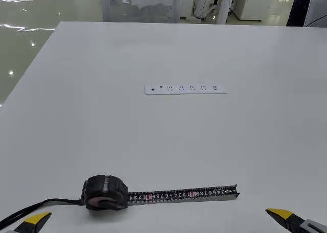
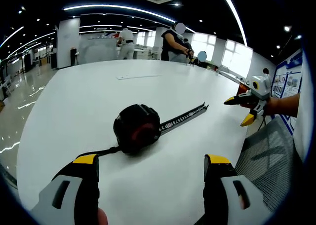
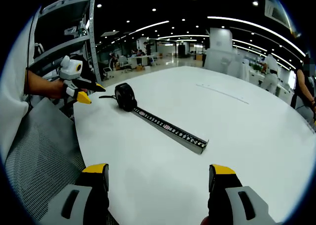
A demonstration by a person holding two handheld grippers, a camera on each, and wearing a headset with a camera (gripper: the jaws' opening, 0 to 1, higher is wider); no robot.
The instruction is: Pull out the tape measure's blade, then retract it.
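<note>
Near the front edge of the table [image 1: 163, 136] sits the tape measure [image 1: 105, 192], its blade [image 1: 184, 194] out flat to the right of the case. A black strap [image 1: 30, 210] trails left of the case. The left gripper [image 2: 151, 162] is near the case on the strap side, jaws spread, empty, not touching. The right gripper [image 3: 159, 169] is well right of the case, past the blade tip, jaws spread, empty. A power strip [image 1: 185, 89] lies well beyond the case.

Black tape measure [image 1: 105, 192] on table, blade [image 1: 184, 194] extended flat
</note>
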